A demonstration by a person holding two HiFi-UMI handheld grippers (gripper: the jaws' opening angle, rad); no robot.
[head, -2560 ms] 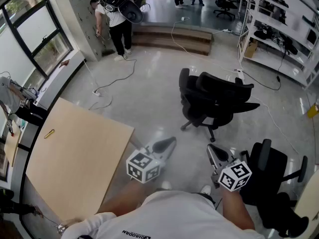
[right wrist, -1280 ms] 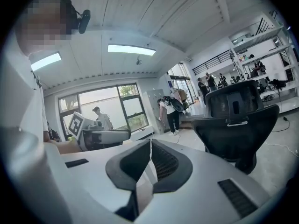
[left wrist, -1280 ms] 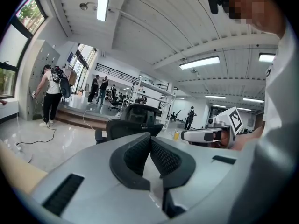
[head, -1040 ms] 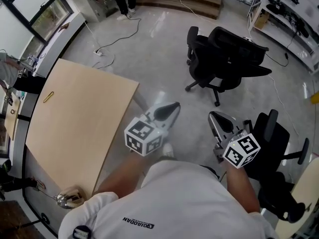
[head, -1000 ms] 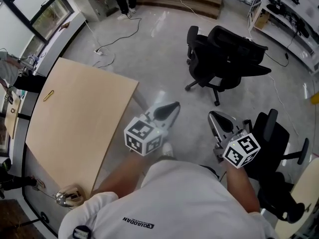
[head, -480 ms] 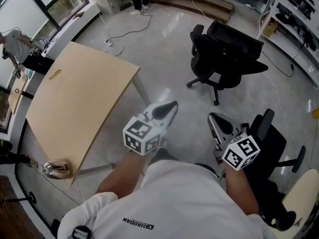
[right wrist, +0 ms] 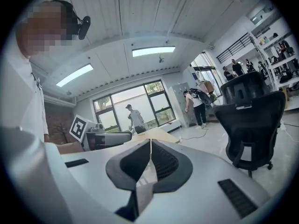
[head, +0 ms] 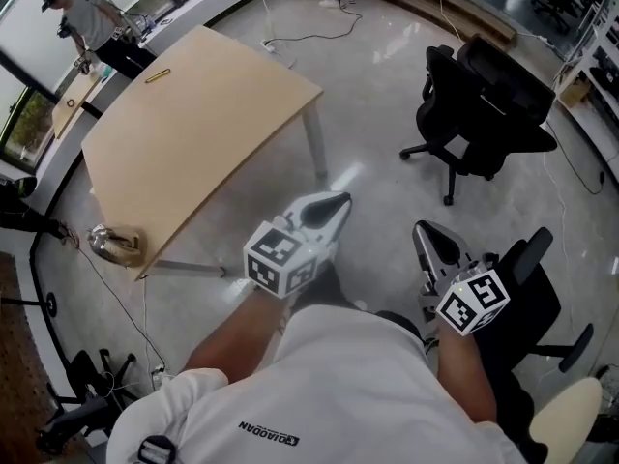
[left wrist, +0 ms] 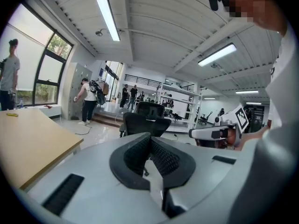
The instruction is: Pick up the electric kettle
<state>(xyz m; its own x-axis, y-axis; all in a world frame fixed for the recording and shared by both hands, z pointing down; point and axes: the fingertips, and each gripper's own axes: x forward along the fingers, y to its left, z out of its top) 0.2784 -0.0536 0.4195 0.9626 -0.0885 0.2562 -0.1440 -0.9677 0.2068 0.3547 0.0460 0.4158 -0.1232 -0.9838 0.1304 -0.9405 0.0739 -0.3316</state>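
Note:
The electric kettle (head: 109, 243), shiny metal, stands on the near left corner of the beige table (head: 203, 104) in the head view. Both grippers are held in front of the person's body, over the floor and well to the right of the kettle. My left gripper (head: 332, 203) is shut with nothing between its pads (left wrist: 140, 150). My right gripper (head: 427, 233) is also shut and empty, its pads (right wrist: 161, 160) pressed together. Neither gripper view shows the kettle; the left gripper view catches only the table's edge (left wrist: 28, 139).
A black office chair (head: 484, 104) stands ahead on the right, another (head: 527, 298) close beside my right arm. A cream seat (head: 571, 423) is at the lower right. A person (head: 92, 17) stands beyond the table. A cable (head: 97, 278) trails down from the kettle corner.
The view has swung to the left: the table and the kettle have come further into the picture. Both grippers moved along with the body and stayed shut.

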